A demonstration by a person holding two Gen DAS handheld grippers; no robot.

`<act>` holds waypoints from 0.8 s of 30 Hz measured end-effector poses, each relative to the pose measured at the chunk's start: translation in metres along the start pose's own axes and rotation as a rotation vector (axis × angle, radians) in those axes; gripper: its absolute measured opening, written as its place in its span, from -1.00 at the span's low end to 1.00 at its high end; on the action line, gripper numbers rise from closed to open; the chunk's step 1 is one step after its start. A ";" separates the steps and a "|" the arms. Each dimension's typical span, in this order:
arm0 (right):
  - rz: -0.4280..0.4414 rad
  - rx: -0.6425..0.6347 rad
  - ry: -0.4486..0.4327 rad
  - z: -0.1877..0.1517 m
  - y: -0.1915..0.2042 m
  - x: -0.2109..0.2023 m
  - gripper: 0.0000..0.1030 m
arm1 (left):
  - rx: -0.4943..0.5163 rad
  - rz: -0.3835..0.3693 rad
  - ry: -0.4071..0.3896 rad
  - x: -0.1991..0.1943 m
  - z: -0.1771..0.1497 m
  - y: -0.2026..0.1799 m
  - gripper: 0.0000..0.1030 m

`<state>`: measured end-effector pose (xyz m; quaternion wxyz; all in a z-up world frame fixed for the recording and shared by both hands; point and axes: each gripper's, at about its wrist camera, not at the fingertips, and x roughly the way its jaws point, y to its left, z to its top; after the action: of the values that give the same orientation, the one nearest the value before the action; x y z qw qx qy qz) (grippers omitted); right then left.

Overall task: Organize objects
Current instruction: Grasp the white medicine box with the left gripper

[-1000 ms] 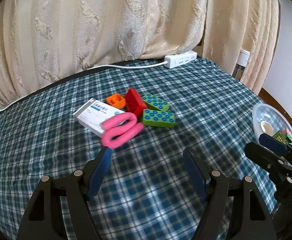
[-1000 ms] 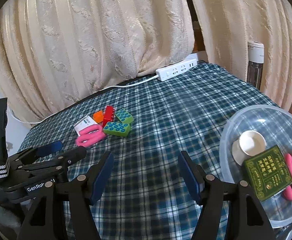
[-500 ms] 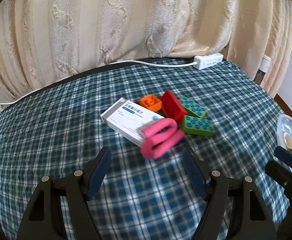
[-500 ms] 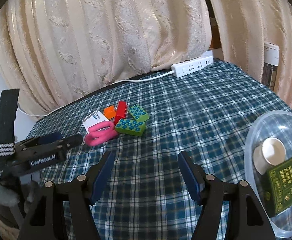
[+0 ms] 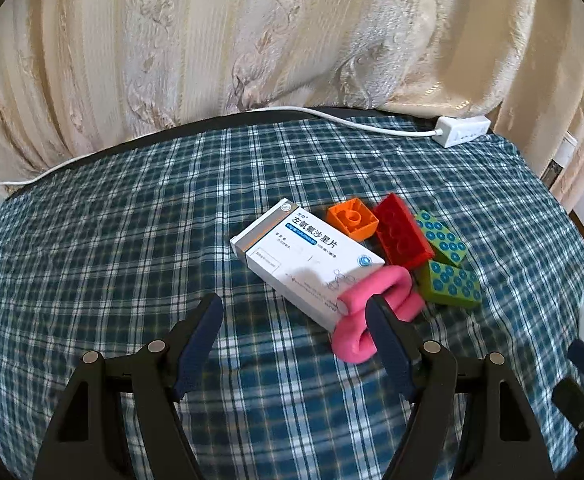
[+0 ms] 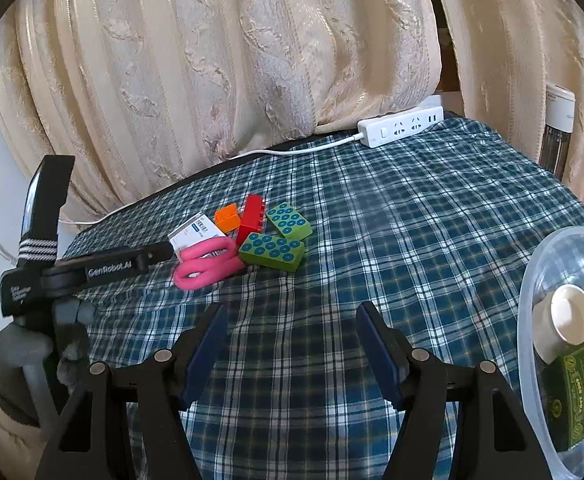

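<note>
A pile lies mid-table on the plaid cloth: a white medicine box (image 5: 303,264), a pink foam loop (image 5: 375,308) leaning on it, an orange brick (image 5: 351,222), a red brick (image 5: 401,236) and two green studded bricks (image 5: 449,284). My left gripper (image 5: 292,320) is open just short of the box's near corner, its right finger in front of the pink loop. Nothing sits between its pads. My right gripper (image 6: 292,332) hangs open over bare cloth, well short of the pile (image 6: 260,240), with the left gripper (image 6: 160,252) to its left.
A clear plastic bowl (image 6: 531,300) at the right edge holds a green box (image 6: 583,388) and a white round cup (image 6: 571,316). A white power strip (image 6: 399,128) and its cable lie at the table's back edge, under cream curtains. A bottle (image 6: 557,132) stands back right.
My left gripper has swung left and closer to the pile, so the box and pink loop now sit just past its fingertips. The right gripper drifted left, away from the bowl.
</note>
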<state>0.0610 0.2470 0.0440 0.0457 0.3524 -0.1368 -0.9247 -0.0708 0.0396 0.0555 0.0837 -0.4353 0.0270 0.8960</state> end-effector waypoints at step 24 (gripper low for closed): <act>0.008 0.030 0.017 0.004 -0.011 0.020 0.36 | -0.244 -0.016 0.064 0.057 0.037 0.004 0.46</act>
<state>0.0434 0.2549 0.0310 0.0454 0.3605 -0.1516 -0.9192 -0.1344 0.0476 0.0335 0.0366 -0.4709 -0.0829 0.8775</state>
